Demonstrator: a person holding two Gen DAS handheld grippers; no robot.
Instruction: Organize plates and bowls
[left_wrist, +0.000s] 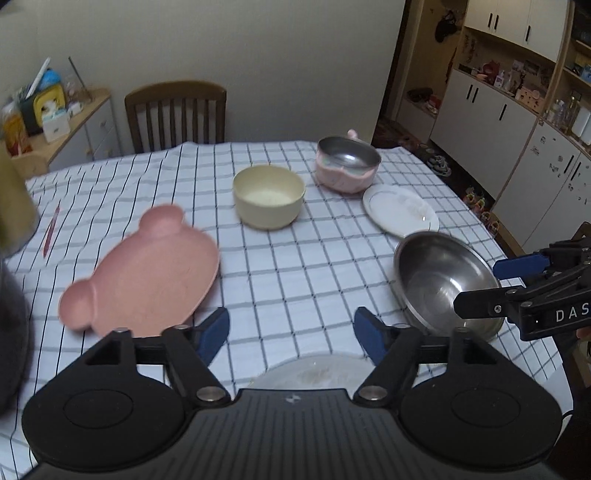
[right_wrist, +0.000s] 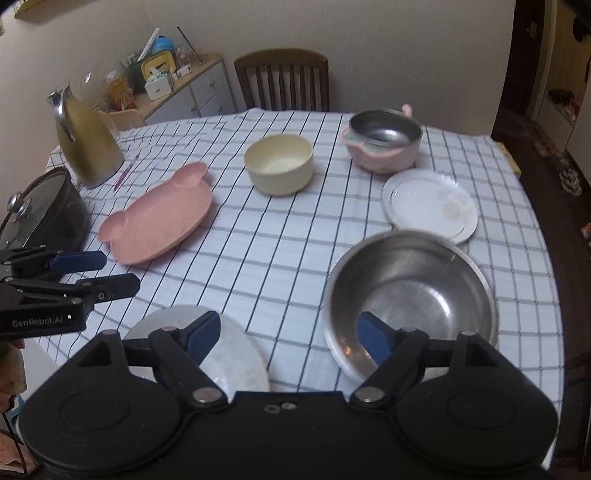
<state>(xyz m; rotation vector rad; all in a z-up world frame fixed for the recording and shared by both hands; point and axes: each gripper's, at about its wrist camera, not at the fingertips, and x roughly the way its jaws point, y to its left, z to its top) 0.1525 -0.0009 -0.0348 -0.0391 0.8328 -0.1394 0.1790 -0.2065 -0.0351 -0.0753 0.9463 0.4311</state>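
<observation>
Both the left gripper (left_wrist: 291, 334) and right gripper (right_wrist: 290, 338) hang wide open and empty; the steel bowl (right_wrist: 410, 295), stiff, light and slippery, seems best pinched at its rim.

Pink bear-shaped plate (right_wrist: 159, 218), cream bowl (right_wrist: 279, 163) and steel bowl (right_wrist: 410, 295) on a blue-checked white tablecloth (right_wrist: 288, 251).

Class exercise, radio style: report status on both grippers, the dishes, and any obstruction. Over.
Left gripper open, empty. Right gripper open, empty. Pink plate, cream bowl, steel bowl, white plates unstacked on the table. Nothing in the way.
</observation>
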